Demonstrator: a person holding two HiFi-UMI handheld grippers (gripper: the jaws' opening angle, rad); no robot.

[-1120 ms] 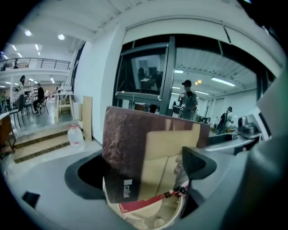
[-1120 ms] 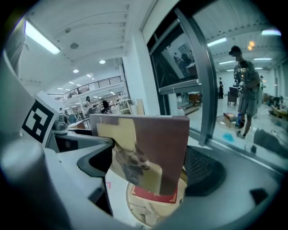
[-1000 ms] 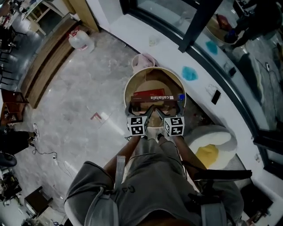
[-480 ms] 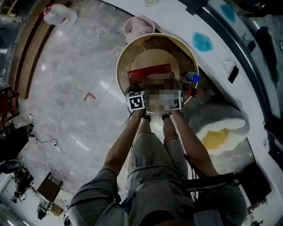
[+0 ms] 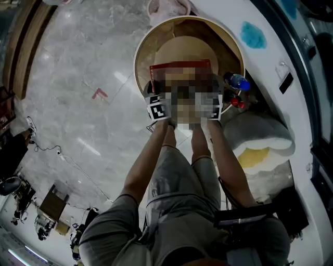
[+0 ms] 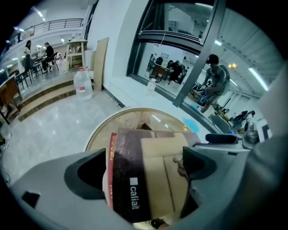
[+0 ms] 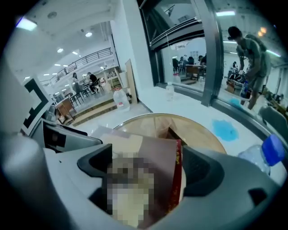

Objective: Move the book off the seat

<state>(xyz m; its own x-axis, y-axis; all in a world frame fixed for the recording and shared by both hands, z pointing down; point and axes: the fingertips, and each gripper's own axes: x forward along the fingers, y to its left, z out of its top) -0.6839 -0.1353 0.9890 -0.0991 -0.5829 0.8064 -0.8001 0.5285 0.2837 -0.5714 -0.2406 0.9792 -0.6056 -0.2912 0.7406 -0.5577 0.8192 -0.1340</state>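
The book (image 5: 180, 68), dark maroon with a red edge, is above the round tan seat (image 5: 141, 54), partly under a mosaic patch. My left gripper (image 5: 153, 92) holds its left part and my right gripper (image 5: 215, 88) its right part. In the left gripper view the book (image 6: 135, 179) fills the gap of the left gripper (image 6: 141, 168), tilted up over the seat (image 6: 96, 132). The right gripper view shows the book (image 7: 162, 157) wedged the same way in the right gripper (image 7: 148, 170), with the seat (image 7: 198, 130) behind.
A blue-capped bottle (image 5: 237, 81) and a small red thing (image 5: 237, 103) lie by the seat's right side. A white and yellow cushion (image 5: 257, 143) sits nearer right. A pink bag (image 5: 166, 6) lies behind the seat. A water jug (image 6: 83, 84) stands on the marble floor.
Both grippers have moved forward over the seat and closed round the book's near part. The book now sits between their jaws and looks raised off the seat.
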